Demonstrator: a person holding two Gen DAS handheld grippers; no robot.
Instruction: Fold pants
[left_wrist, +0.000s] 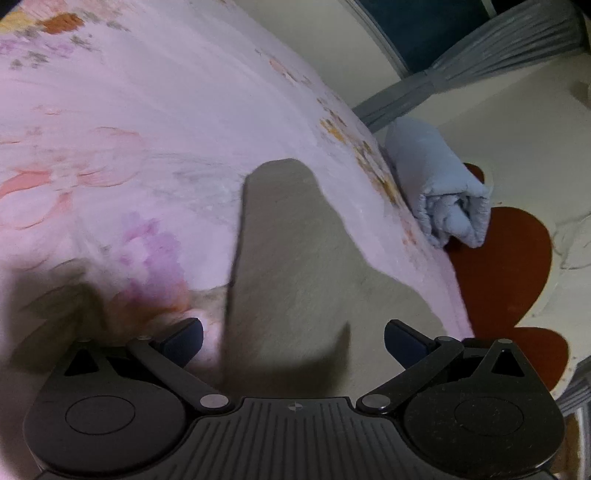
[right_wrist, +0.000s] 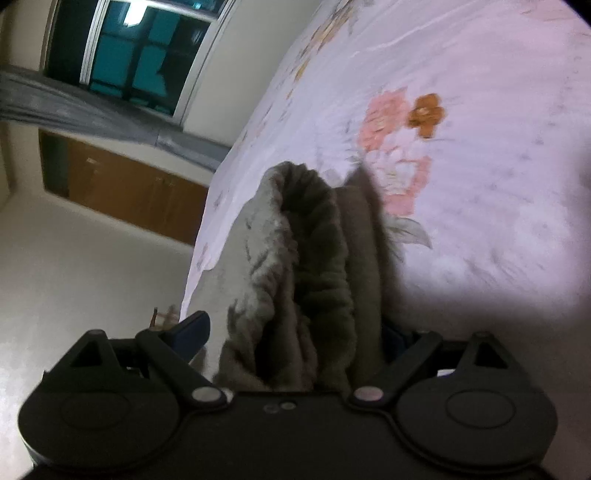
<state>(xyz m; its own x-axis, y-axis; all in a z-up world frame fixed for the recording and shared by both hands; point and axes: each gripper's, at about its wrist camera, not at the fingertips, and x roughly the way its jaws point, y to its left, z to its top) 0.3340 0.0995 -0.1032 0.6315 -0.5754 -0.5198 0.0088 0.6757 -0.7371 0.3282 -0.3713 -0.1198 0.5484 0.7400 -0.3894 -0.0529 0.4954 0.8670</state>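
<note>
Your room is dim, and both pictures look soft and a bit smeared. The pink bedsheet (left_wrist: 147, 129) is the brightest thing you see, with its flowers blurred. A big dark shadow (left_wrist: 44, 302) lies on the sheet at the lower left of your left wrist view. In your right wrist view, the window (right_wrist: 140, 55) is dark blue and gives little light. The gray pants (right_wrist: 314, 266) look fuzzy up close. The corners go black, and straight edges bend near the rim.

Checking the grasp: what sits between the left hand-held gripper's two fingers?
In the left wrist view, the grey-brown pants on the pink floral bedsheet lie between its open fingers.
</note>
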